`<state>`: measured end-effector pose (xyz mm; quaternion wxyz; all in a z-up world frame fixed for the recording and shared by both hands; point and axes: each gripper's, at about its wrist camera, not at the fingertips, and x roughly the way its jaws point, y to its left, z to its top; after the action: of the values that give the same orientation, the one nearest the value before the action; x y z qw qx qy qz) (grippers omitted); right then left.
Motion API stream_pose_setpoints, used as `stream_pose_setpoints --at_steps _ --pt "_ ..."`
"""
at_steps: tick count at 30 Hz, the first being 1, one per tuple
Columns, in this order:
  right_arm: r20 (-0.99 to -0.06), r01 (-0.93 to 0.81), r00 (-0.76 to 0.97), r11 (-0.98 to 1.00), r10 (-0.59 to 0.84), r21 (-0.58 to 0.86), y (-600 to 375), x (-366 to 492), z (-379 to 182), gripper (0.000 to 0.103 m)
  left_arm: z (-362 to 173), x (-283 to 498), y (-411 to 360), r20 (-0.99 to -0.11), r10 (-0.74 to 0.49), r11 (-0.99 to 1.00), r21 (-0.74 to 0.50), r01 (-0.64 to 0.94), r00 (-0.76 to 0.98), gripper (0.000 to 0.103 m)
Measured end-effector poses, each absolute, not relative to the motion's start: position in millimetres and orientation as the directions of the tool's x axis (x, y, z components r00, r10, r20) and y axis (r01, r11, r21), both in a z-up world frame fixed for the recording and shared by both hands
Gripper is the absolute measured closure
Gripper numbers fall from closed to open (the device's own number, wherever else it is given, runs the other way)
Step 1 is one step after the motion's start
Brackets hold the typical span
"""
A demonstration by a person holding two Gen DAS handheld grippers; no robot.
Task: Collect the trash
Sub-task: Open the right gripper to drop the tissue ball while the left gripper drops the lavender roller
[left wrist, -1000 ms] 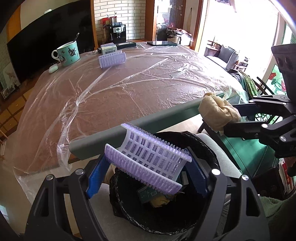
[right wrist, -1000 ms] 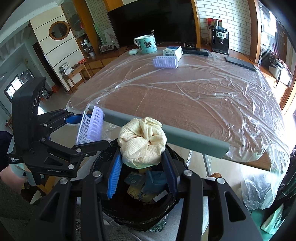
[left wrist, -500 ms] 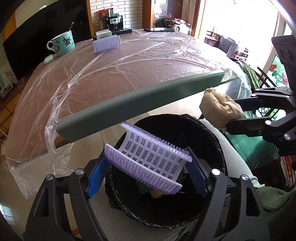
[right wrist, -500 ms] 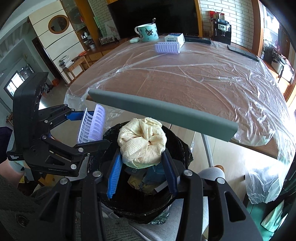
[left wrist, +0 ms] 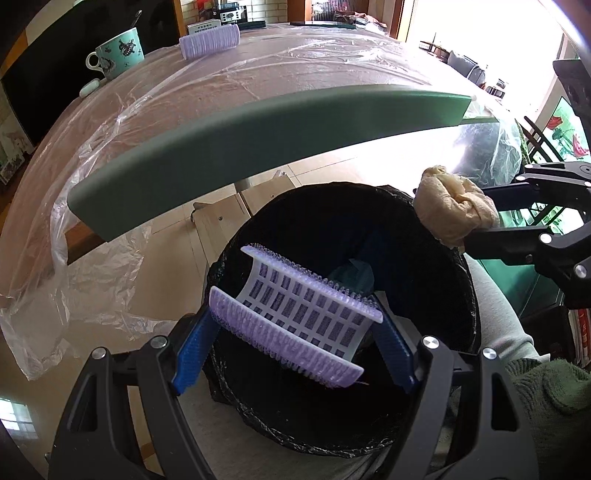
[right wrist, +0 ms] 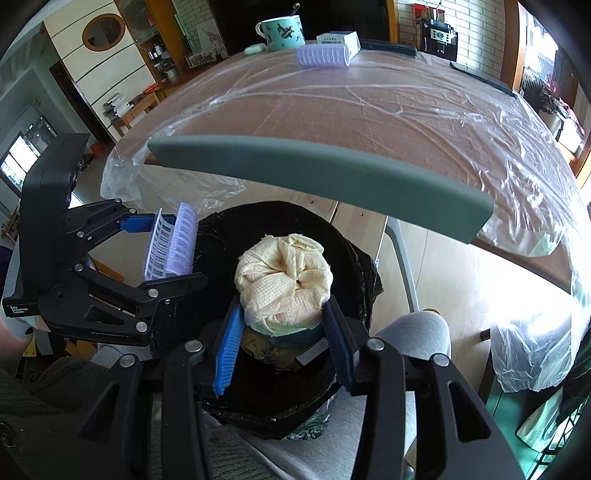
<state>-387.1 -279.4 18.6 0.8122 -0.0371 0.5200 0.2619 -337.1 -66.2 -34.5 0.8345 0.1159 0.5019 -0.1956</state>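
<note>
1 purple hair roller was clamped in the left tongs and 1 crumpled paper wad in the right tongs, both held over the black-lined bin, where some trash already lay. Neither had been released yet. On the far bench, 1 more roller, 1 mug and 1 box were left.
</note>
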Motion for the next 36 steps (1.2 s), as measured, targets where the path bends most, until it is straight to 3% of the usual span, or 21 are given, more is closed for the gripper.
stream_pose_setpoints --at_steps 18,22,25,27,32,34,36 --pt "-0.893 -0.441 0.263 0.869 0.365 0.225 -277 -386 -16 0.060 -63 -329 -68 -0.905 -0.167 0.901 0.022 0.433 0.392 0.023" --pt "-0.896 -0.437 0.259 0.871 0.360 0.224 -277 -385 -18 0.059 -63 -331 -66 -0.899 -0.208 0.889 -0.011 0.457 0.384 0.023" --pt "-0.890 -0.423 0.269 0.875 0.368 0.234 -279 -382 -16 0.051 -60 -332 -65 -0.891 -0.212 0.894 -0.011 0.449 0.401 0.012" --pt "-0.885 -0.416 0.284 0.879 0.369 0.233 -282 -383 -12 0.045 -58 -332 -64 -0.888 -0.219 0.894 -0.017 0.447 0.404 0.011" --pt "-0.848 -0.408 0.351 0.880 0.397 0.243 -292 -381 24 0.042 -29 -335 -59 -0.866 -0.229 0.908 -0.026 0.418 0.444 0.011" --pt "-0.816 -0.408 0.424 0.887 0.394 0.216 -297 -377 51 0.033 -3 -338 -55 -0.829 -0.271 0.909 -0.054 0.413 0.488 0.010" --pt "-0.772 -0.396 0.501 0.897 0.391 0.197 -301 -366 79 0.019 29 -337 -52 -0.779 -0.288 0.916 -0.054 0.397 0.557 0.001"
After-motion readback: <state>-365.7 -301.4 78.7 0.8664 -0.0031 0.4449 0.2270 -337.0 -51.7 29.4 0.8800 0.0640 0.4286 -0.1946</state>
